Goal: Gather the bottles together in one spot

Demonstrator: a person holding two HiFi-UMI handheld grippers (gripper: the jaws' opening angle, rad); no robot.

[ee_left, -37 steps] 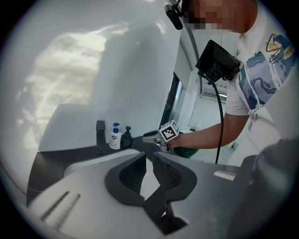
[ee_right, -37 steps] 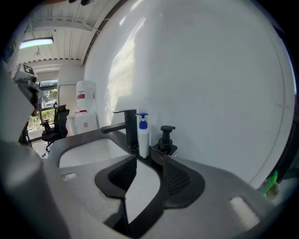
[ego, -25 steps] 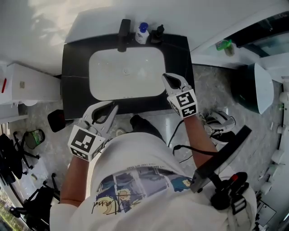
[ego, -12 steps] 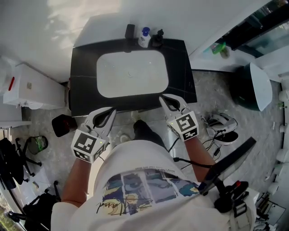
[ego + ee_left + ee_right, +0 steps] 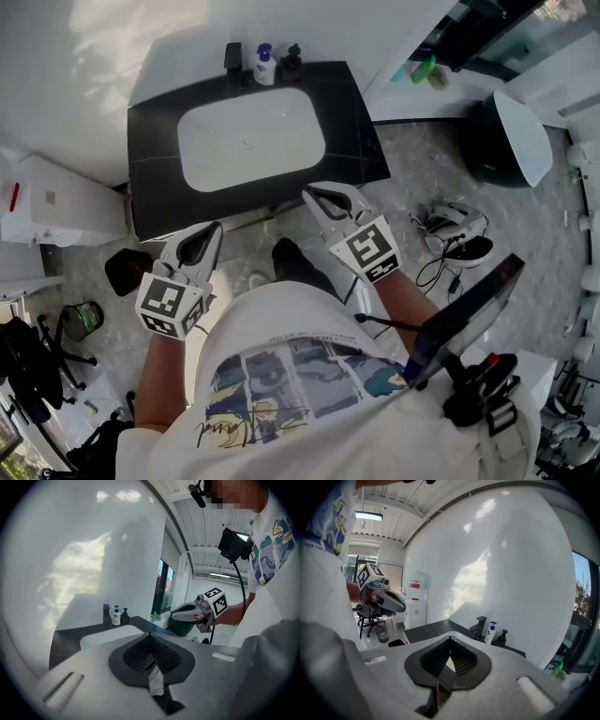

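The black counter [image 5: 155, 122] sits at 12 o'clock, with the white sink [image 5: 251, 141] in its middle. The left gripper [image 5: 212, 231] at 8 o'clock and the right gripper [image 5: 313, 195] at 5 o'clock of the sink are both closed tight and hold nothing. Both are well away from the bottles.

The white bottle [image 5: 265, 67] and the black pump bottle [image 5: 292, 63] stand side by side at the back of the counter. The tap [image 5: 232, 56] is just beside them. A green bottle [image 5: 424, 69] is alone at 2 o'clock on a white ledge [image 5: 398, 91].

If closed jaws push in, they could knock a bottle into the sink. The tap is easy to bump. The green bottle has a long way to go and could slip.

The white bottle has a blue label, too small to read. The gripper cubes show only black squares.
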